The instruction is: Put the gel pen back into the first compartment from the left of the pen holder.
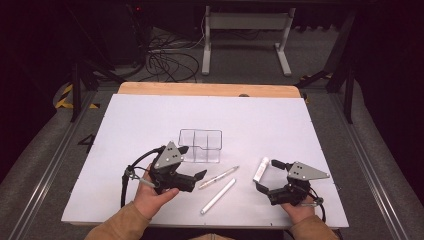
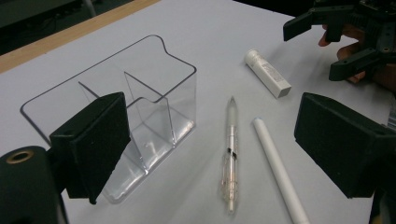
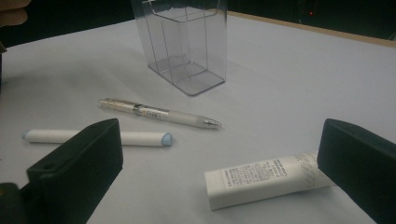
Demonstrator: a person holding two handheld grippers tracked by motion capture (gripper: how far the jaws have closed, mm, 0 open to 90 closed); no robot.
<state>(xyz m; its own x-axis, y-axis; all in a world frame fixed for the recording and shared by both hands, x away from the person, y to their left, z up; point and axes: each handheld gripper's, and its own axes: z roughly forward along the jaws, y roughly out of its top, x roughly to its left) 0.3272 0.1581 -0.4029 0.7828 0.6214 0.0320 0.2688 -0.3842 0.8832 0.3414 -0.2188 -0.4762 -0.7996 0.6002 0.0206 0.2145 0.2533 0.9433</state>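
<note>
From above, we see the left gripper [image 1: 192, 162] wide beside the clear organiser [image 1: 200, 145], the right gripper [image 1: 266, 175] wide around the white tube [image 1: 261, 169].

Left gripper view: clear pen [image 2: 230, 154] and white stick [image 2: 279, 169] lie loose, ready for sorting.

Right gripper view: the tube lies between our open jaws, ungripped.

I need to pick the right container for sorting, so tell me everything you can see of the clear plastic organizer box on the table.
The clear plastic organizer box looks like rigid transparent acrylic, roughly rectangular with rounded corners and a stepped notch in its rim. Inner walls split it into compartments, all empty. It stands upright, open top upward, on the white table cover, beyond the translucent pen. The left gripper is open close beside it; whether a jaw touches it is unclear.
</note>
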